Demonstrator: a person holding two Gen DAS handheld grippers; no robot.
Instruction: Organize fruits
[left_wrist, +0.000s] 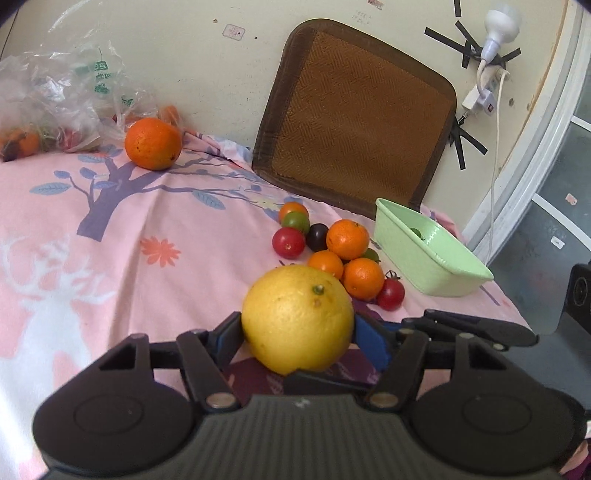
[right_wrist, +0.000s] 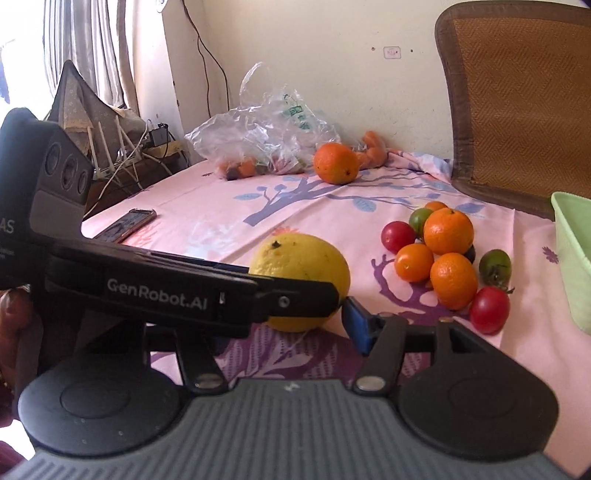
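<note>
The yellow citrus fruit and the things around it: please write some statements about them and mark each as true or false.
1. The left gripper is closed on the yellow citrus fruit. True.
2. The green basin is full of oranges. False: only one small green fruit shows inside.
3. A large orange lies apart, near the plastic bag. True.
4. The right gripper holds a red tomato. False: it holds nothing.
5. A phone lies on the pink sheet. True.
</note>
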